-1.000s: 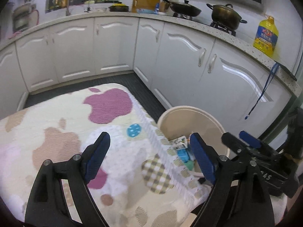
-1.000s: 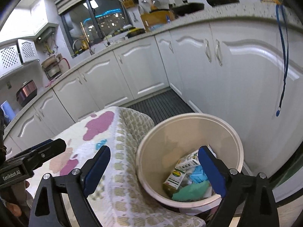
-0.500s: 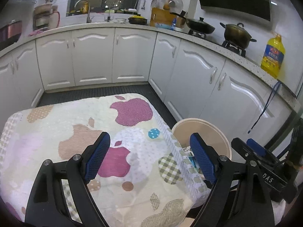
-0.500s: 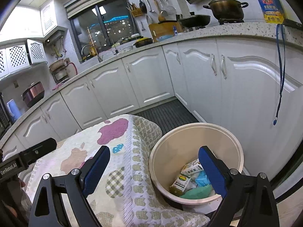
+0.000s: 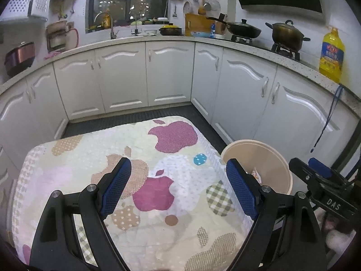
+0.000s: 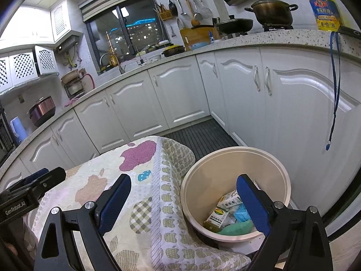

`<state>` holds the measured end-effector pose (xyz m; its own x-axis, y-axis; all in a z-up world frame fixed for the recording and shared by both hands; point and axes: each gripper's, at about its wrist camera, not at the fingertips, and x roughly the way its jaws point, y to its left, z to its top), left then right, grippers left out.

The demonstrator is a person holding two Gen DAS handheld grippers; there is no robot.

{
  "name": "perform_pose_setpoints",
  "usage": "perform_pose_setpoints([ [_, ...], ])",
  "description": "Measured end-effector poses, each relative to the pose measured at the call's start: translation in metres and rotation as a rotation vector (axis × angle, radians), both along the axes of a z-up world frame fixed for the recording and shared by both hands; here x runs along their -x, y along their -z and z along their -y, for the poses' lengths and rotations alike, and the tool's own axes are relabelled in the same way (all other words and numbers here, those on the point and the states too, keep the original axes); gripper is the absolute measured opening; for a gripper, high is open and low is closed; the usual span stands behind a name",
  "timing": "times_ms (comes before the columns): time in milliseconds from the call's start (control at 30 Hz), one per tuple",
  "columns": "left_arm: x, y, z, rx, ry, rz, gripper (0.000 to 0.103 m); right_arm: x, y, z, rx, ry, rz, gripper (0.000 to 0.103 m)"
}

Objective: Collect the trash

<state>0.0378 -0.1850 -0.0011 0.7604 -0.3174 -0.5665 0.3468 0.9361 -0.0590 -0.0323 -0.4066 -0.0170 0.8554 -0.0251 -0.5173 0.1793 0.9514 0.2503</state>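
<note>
Both grippers, left and right, hover with fingers apart and empty above a desk covered in an apple-print cloth. The trash, cartons and wrappers, lies in the bin just beside the desk. Collection looks finished; next, check for leftovers. The bin's bottom and the near desk edge are hidden.
</note>
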Motion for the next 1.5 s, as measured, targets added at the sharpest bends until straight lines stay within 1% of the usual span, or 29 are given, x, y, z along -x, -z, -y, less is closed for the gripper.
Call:
perform_pose_setpoints([
  [167,0.002,-0.003,0.004,-0.02,-0.015,0.036,0.086,0.002,-0.001,-0.001,0.006,0.002,0.007,0.093],
  [267,0.001,-0.003,0.002,0.031,0.003,0.025,0.086,0.004,-0.002,0.0,0.006,0.011,0.016,0.093],
  [333,-0.001,-0.003,0.001,0.049,0.001,0.016,0.086,0.004,-0.002,0.001,0.003,0.014,0.018,0.093],
  [400,-0.001,-0.002,0.003,0.039,0.005,0.015,0.086,0.005,-0.001,0.003,0.0,0.016,0.017,0.094],
  [500,-0.002,0.0,0.009,-0.011,0.006,0.011,0.086,0.004,0.001,0.004,-0.006,0.015,0.011,0.094],
  [600,-0.003,0.003,0.012,-0.024,0.001,0.001,0.086,0.004,0.001,0.004,-0.009,0.012,0.009,0.094],
  [767,-0.004,0.003,0.011,-0.003,0.004,-0.013,0.086,0.003,0.0,0.003,0.003,0.006,0.014,0.094],
  [1033,0.001,-0.001,0.019,-0.021,0.012,0.021,0.086,0.003,-0.002,0.0,0.024,0.003,0.013,0.094],
  [1233,0.002,0.0,0.026,-0.013,0.045,0.012,0.086,0.007,-0.004,0.001,0.032,0.017,0.021,0.094],
  [1500,0.006,-0.001,0.028,-0.009,0.058,0.023,0.086,0.007,-0.005,0.005,0.032,0.03,0.017,0.094],
])
